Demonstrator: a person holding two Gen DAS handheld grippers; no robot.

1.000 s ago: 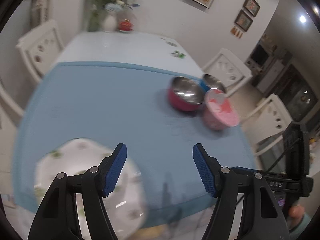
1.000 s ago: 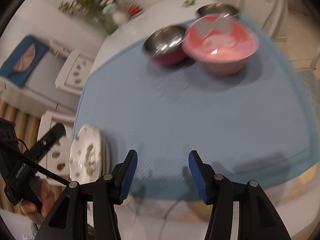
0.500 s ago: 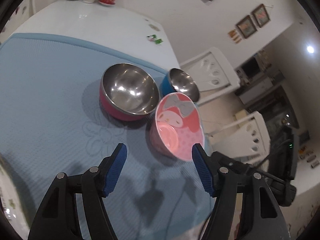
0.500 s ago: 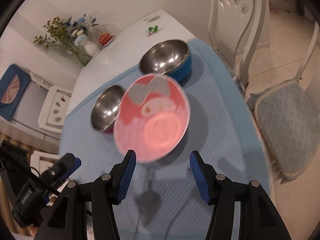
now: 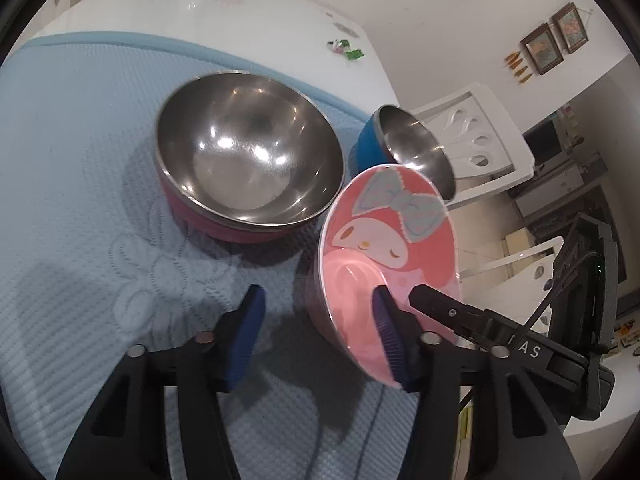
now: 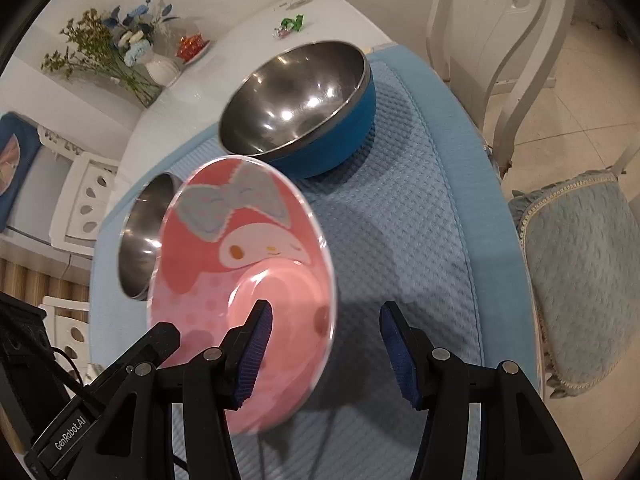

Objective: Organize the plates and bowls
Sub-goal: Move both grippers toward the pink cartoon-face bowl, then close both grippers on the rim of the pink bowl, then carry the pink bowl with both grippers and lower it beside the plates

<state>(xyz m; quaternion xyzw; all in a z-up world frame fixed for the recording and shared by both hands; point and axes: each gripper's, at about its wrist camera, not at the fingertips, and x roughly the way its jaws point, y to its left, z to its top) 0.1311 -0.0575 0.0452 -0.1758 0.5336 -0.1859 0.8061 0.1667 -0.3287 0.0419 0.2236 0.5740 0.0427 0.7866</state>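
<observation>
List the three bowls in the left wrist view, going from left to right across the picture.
steel bowl with the pink outside → pink cartoon bowl → steel bowl with the blue outside. The last two overlap a little, but the blue one's middle sits slightly further right and behind.

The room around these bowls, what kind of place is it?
Most likely a home dining room: a white table with a blue mat, white carved chairs, a flower vase, and framed pictures.
</observation>
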